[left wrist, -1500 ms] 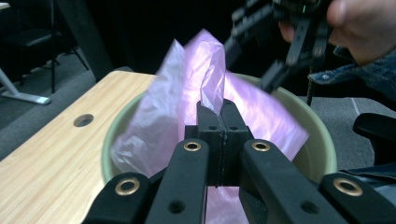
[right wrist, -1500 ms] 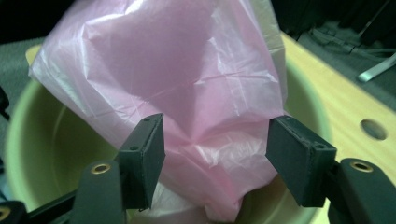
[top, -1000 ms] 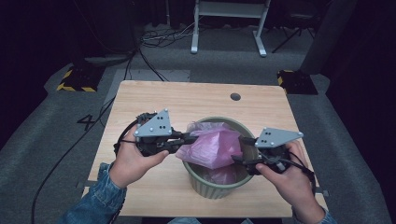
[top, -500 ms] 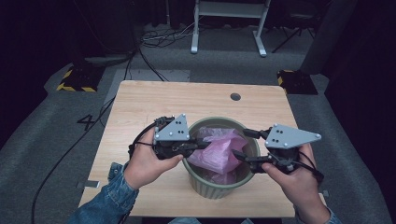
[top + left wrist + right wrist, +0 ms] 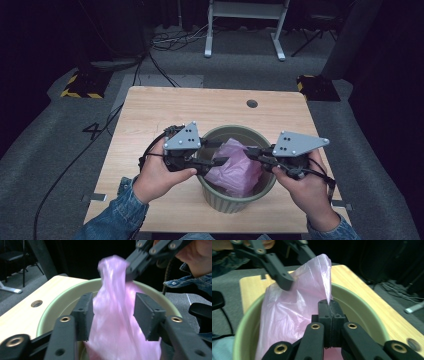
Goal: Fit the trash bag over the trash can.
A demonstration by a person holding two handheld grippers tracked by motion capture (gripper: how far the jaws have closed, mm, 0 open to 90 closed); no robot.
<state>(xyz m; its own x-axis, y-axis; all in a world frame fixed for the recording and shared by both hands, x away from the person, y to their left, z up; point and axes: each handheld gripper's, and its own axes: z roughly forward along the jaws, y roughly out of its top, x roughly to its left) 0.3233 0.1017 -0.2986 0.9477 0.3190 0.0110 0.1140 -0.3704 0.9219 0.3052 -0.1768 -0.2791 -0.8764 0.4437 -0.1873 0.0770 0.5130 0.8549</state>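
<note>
On the light wooden table (image 5: 150,125) stands a round olive-green plastic bin (image 5: 235,200), and inside it sits a thin pink plastic bag (image 5: 235,170), crumpled and partly pulled up above the rim. The work seems to be fitting this bag into the bin as a liner, so each hand comes from its own side to take one part of the film.

The right tongs (image 5: 248,152) are closed completely on a fold of the bag; in the right gripper view (image 5: 329,315) the two black pads meet with the film pinched between them, and the film rises from there to a point. This grip, I think, keeps the bag from sinking back while the other side is taken again. The jaws have just been closing, with the film between them.

The left tongs (image 5: 220,162) stand about half open. In the left gripper view (image 5: 113,315) the bag hangs between the two pads, but they do not seem to press on it. These jaws have just been opening, so I judge that the left hand is letting go in order to take a better place.

Both tongs reach in over the bin's rim (image 5: 62,296) from opposite sides, near each other. The table around the bin is bare, so the hands have much room to draw outward. A round hole (image 5: 252,104) lies well behind the bin.
</note>
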